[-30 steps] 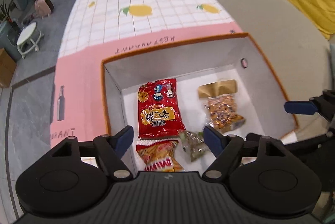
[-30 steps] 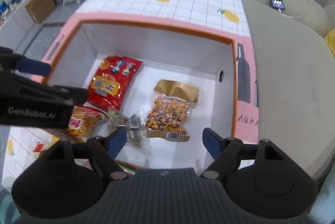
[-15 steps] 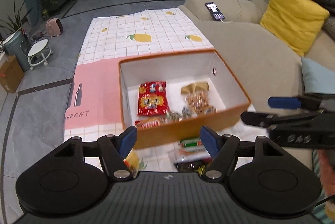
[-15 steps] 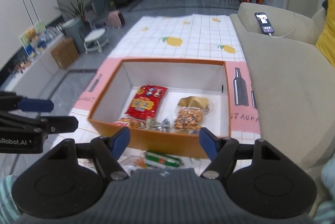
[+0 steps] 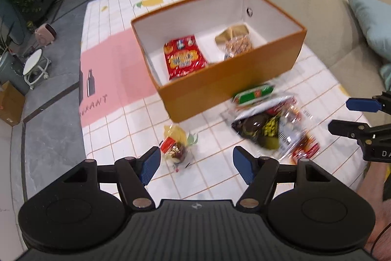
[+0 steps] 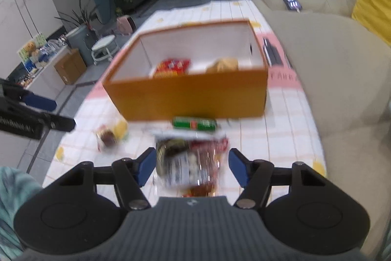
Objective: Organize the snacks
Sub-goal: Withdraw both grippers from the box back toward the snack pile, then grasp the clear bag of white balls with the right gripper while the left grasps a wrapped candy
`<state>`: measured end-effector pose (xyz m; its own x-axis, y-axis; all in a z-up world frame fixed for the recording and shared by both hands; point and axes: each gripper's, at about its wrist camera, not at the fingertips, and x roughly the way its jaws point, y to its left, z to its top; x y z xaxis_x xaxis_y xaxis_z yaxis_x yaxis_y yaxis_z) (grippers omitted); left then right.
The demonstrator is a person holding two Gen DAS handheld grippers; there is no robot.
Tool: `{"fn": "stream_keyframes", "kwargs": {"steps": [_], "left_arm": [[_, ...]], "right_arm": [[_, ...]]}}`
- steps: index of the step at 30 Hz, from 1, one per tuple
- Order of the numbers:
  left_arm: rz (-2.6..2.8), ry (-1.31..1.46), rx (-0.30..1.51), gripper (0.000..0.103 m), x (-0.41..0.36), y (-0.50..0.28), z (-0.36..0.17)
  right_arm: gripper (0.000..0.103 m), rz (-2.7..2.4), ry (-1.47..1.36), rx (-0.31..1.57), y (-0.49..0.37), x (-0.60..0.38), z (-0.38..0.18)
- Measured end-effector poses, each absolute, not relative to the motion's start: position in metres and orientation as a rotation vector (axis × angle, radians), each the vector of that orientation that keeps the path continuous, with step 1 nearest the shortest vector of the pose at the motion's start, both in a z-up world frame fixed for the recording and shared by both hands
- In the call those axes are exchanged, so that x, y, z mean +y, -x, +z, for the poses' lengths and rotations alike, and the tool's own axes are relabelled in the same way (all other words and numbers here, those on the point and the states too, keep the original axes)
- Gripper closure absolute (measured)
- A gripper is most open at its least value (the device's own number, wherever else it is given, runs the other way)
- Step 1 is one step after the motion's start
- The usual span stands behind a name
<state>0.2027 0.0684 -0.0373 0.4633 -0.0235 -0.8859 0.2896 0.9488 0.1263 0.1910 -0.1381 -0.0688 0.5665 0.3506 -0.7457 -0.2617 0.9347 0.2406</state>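
In the left wrist view we see our left claw (image 5: 196,164) spread wide and holding nothing, poised above the checked cloth (image 5: 136,129) on the bench. A small yellow-and-red candy packet (image 5: 174,146) lies on the cloth just ahead of its left finger. The orange box (image 5: 220,80) stands further off, with a red snack bag (image 5: 184,58) and a clear bag of nuts (image 5: 238,45) side by side inside. Near the box's front wall lie a green bar (image 5: 254,95) and a clear mixed snack pack (image 5: 276,131). Our right claw (image 5: 352,114) shows at the right edge, its fingers apart.

In the right wrist view, which is blurred, we see the right claw (image 6: 193,167) wide apart with the mixed snack pack (image 6: 188,163) lying between its fingers; we cannot tell whether they touch it. The green bar (image 6: 194,123) sits just before the box (image 6: 190,95), the candy packet (image 6: 111,135) off to the left.
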Motion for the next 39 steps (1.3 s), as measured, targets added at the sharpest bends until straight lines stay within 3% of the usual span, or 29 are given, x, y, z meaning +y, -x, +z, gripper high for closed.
{"fn": "stream_keyframes", "kwargs": {"steps": [13,26,31,33,39], "left_arm": [[-0.301,-0.468,1.195,0.022,0.069,-0.244,-0.105],[-0.273,-0.393,1.3,0.022,0.084,-0.278,-0.145],[-0.271,-0.362,1.296,0.027,0.087,-0.281,-0.151],[-0.268,-0.338,1.288,0.029,0.089,-0.282,-0.152],[-0.237,-0.353,1.292,0.039,0.08,-0.279,-0.154]], "right_arm": [[0.039,0.338,-0.095,1.007,-0.211,-0.129,-0.121],[0.038,0.342,-0.095,1.086,-0.238,-0.114,-0.156],[0.04,0.349,-0.103,1.081,-0.241,-0.111,-0.158],[0.043,0.352,-0.101,1.074,-0.241,-0.11,-0.157],[0.067,0.353,-0.118,1.054,-0.237,-0.113,-0.151]]}}
